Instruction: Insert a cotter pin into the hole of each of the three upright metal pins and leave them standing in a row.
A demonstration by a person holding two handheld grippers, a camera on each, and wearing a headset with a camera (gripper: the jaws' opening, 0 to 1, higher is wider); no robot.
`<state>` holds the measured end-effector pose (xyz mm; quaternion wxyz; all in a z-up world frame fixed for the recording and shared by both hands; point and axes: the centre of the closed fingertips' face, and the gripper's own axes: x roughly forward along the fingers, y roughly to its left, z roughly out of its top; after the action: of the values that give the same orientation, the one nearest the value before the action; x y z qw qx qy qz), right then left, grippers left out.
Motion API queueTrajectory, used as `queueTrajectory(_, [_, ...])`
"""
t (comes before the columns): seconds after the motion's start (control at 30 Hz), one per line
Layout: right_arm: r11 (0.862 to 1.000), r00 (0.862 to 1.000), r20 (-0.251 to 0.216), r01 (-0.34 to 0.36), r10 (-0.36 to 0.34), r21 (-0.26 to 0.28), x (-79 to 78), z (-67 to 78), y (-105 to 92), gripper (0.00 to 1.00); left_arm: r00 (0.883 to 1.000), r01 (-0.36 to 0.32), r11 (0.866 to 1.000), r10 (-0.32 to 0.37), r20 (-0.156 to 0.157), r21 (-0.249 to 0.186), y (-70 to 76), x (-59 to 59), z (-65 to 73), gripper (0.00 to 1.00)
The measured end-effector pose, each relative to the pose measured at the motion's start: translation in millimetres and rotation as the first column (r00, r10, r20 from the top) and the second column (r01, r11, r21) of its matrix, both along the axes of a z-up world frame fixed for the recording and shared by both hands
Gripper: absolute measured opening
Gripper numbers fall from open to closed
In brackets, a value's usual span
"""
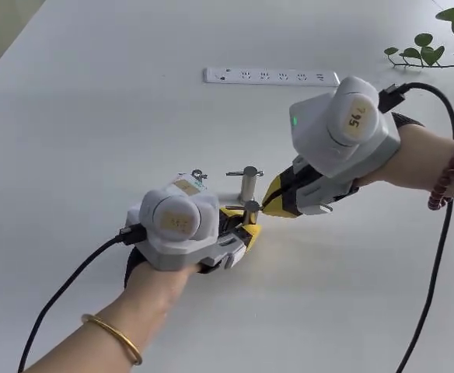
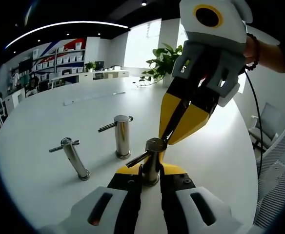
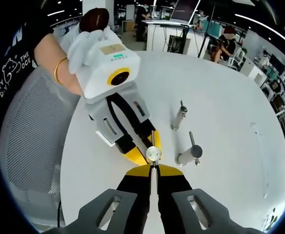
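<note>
My left gripper (image 1: 246, 227) (image 2: 151, 171) is shut on the base of a steel pin (image 1: 251, 210) (image 2: 152, 161) (image 3: 153, 154) standing on the white table (image 1: 95, 116). A thin cotter pin (image 2: 135, 158) (image 3: 152, 138) passes through the hole near its head. My right gripper (image 1: 267, 204) (image 3: 153, 169) comes in from the right, shut on the cotter pin's other end at the pin head. A second steel pin (image 1: 247, 183) (image 2: 122, 137) (image 3: 189, 155) stands upright behind with a cotter pin through it. A third pin (image 1: 198, 177) (image 2: 75, 159) (image 3: 179, 117) leans, also with a cotter pin.
A white power strip (image 1: 272, 76) lies at the far side of the table. Plant leaves (image 1: 437, 43) reach in at the top right. Black cables (image 1: 437, 256) trail from both grippers toward the near edge. An office chair (image 3: 35, 146) stands beside the table.
</note>
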<state>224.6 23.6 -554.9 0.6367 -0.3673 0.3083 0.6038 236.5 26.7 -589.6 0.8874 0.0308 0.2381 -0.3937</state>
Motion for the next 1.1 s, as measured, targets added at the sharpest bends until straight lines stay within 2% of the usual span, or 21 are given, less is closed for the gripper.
queueTrajectory(0.27, [1.0, 1.0, -0.001, 0.003, -0.003, 0.003, 0.1, -0.3, -0.1, 0.0, 1.0, -0.003, 1.0, 0.003, -0.002, 0.0, -0.1, 0.5, -0.3, 0.12])
queueTrajectory(0.37, [1.0, 1.0, 0.001, 0.008, -0.008, 0.006, -0.6, -0.6, 1.2, 0.0, 1.0, -0.008, 1.0, 0.008, 0.008, 0.02, -0.3, 0.5, -0.4, 0.12])
queueTrajectory(0.4, [1.0, 1.0, 0.002, 0.011, -0.011, 0.007, -0.9, -0.7, 1.9, 0.0, 1.0, -0.003, 0.999, 0.002, 0.022, 0.042, -0.4, 0.2, -0.6, 0.12])
queueTrajectory(0.47, [1.0, 1.0, 0.0, 0.012, -0.012, 0.006, -0.1, -2.3, 2.2, 0.0, 1.0, -0.004, 0.999, 0.003, 0.024, 0.05, -0.8, 0.0, -0.9, 0.12])
queueTrajectory(0.6, [1.0, 1.0, 0.003, 0.022, -0.022, 0.003, 0.3, -2.7, 2.3, 0.01, 1.0, -0.009, 0.998, 0.009, 0.004, 0.061, 2.2, -0.8, -5.6, 0.14])
queueTrajectory(0.73, [0.999, 0.999, -0.004, 0.041, -0.041, 0.01, -0.8, -0.7, 2.6, 0.06, 1.0, -0.01, 0.996, 0.01, 0.0, 0.083, 5.0, -2.5, -9.3, 0.21])
queueTrajectory(0.93, [0.996, 0.996, -0.031, 0.08, -0.08, 0.03, -1.7, 0.9, 3.9, 0.15, 1.0, -0.017, 0.996, 0.017, -0.002, 0.086, 10.0, -3.2, -6.4, 0.27])
queueTrajectory(1.1, [0.994, 0.994, -0.043, 0.097, -0.095, 0.044, -3.5, 2.5, 6.3, 0.16, 1.0, -0.023, 0.997, 0.024, -0.013, 0.079, 18.2, -3.3, -1.3, 0.31])
